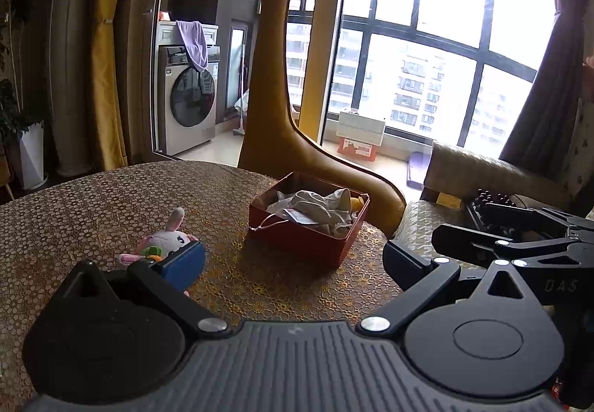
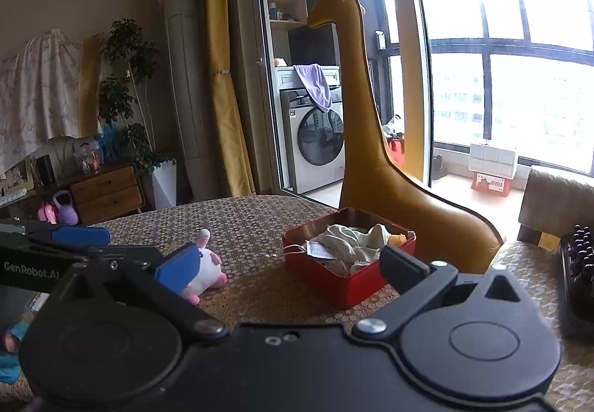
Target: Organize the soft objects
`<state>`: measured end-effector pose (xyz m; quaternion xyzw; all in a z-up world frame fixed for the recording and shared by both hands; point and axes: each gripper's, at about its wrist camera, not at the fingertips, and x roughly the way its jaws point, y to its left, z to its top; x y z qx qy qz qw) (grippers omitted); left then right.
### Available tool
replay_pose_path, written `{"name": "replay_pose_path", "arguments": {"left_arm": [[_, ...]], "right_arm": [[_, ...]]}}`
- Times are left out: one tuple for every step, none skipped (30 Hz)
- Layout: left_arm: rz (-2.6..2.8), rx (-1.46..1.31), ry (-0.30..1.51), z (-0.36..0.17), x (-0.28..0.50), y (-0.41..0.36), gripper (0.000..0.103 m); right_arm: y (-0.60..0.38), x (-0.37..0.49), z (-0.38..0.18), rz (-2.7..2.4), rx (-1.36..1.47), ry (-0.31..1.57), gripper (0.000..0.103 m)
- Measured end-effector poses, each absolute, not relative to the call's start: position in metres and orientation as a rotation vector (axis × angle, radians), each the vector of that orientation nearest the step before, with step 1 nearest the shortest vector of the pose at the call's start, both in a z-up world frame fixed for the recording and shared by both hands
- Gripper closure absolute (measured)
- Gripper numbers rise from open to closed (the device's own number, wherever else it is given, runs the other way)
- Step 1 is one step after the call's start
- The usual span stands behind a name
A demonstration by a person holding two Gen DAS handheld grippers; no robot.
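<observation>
A pink and white plush bunny (image 1: 163, 243) lies on the patterned table, just behind my left gripper's left pad; it also shows in the right wrist view (image 2: 208, 269). A red box (image 1: 308, 226) holds crumpled white cloth (image 1: 319, 209) and a tag; it also shows in the right wrist view (image 2: 349, 259). My left gripper (image 1: 295, 263) is open and empty, in front of the box. My right gripper (image 2: 287, 269) is open and empty, between bunny and box. The right gripper also shows at the right of the left wrist view (image 1: 519, 237).
A tall tan giraffe figure (image 1: 282, 77) stands behind the table's far edge. A cushioned chair (image 1: 482, 174) and a black beaded object (image 2: 579, 263) are at the right. The table (image 1: 92, 196) has bare patterned surface at the left.
</observation>
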<state>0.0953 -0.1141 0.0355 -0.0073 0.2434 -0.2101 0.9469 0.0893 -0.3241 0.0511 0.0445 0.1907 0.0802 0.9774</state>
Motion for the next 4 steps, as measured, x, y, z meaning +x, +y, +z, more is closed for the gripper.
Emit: {"name": "replay_pose_path", "arguments": {"left_arm": [[-0.424, -0.015, 0.495, 0.0353, 0.0944, -0.1134, 0.000], [-0.421, -0.015, 0.495, 0.0353, 0.0937, -0.1129, 0.000], [-0.418, -0.015, 0.495, 0.0355, 0.0930, -0.1124, 0.000], [-0.415, -0.014, 0.495, 0.0356, 0.0923, -0.1119, 0.000]], "right_arm": [[-0.3235, 0.0895, 0.0513, 0.162, 0.088, 0.385, 0.000], [-0.3229, 0.0897, 0.0516, 0.164, 0.087, 0.386, 0.000], [-0.3225, 0.0893, 0.0521, 0.166, 0.087, 0.386, 0.000], [-0.3228, 0.0899, 0.0524, 0.168, 0.086, 0.386, 0.000]]}}
